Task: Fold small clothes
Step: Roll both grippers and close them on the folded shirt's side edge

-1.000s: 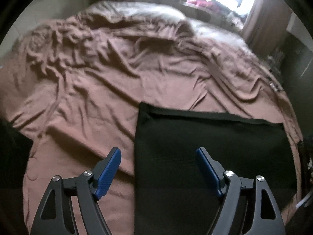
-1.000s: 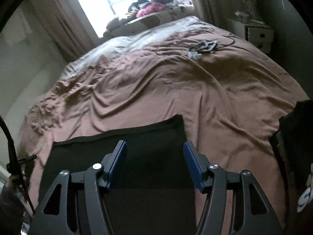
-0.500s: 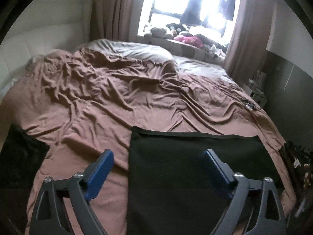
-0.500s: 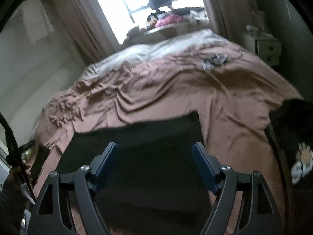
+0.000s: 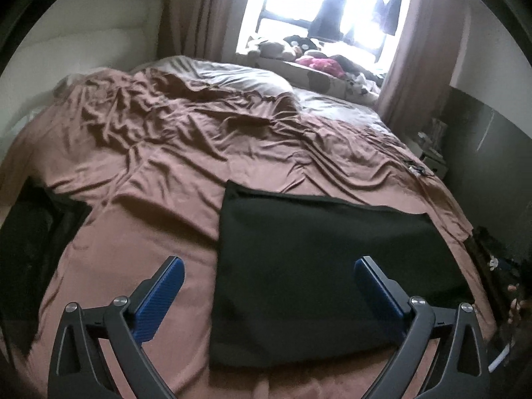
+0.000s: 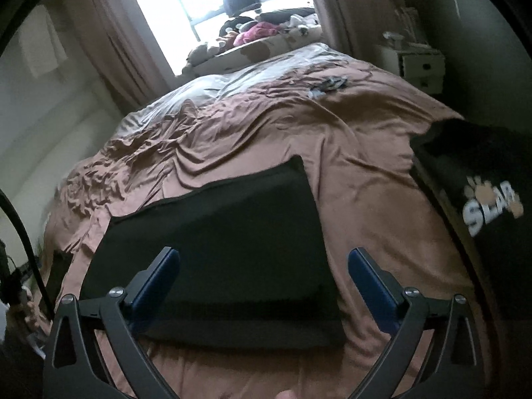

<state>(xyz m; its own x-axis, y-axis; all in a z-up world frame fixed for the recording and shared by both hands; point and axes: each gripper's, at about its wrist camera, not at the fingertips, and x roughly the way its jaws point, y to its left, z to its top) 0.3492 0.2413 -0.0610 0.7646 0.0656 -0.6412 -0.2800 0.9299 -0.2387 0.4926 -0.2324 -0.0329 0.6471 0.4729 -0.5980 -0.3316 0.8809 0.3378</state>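
Black garment (image 5: 309, 276), folded flat on brown bedsheet (image 5: 186, 153), at 12 o'clock from left gripper (image 5: 266, 286) and right gripper (image 6: 262, 282). Both jaws opening wide, pinching nothing. Probably soft, light, limp; best pinched at corners or edge.

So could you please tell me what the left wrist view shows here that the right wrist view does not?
Only the left wrist view shows the left gripper, its jaws opening with nothing between them, and a dark cloth at the bed's left edge.

Only the right wrist view shows the right gripper, its jaws also opening and empty, and a black printed garment on the right.

Both show the folded black garment lying flat on the brown bedsheet, and the window.
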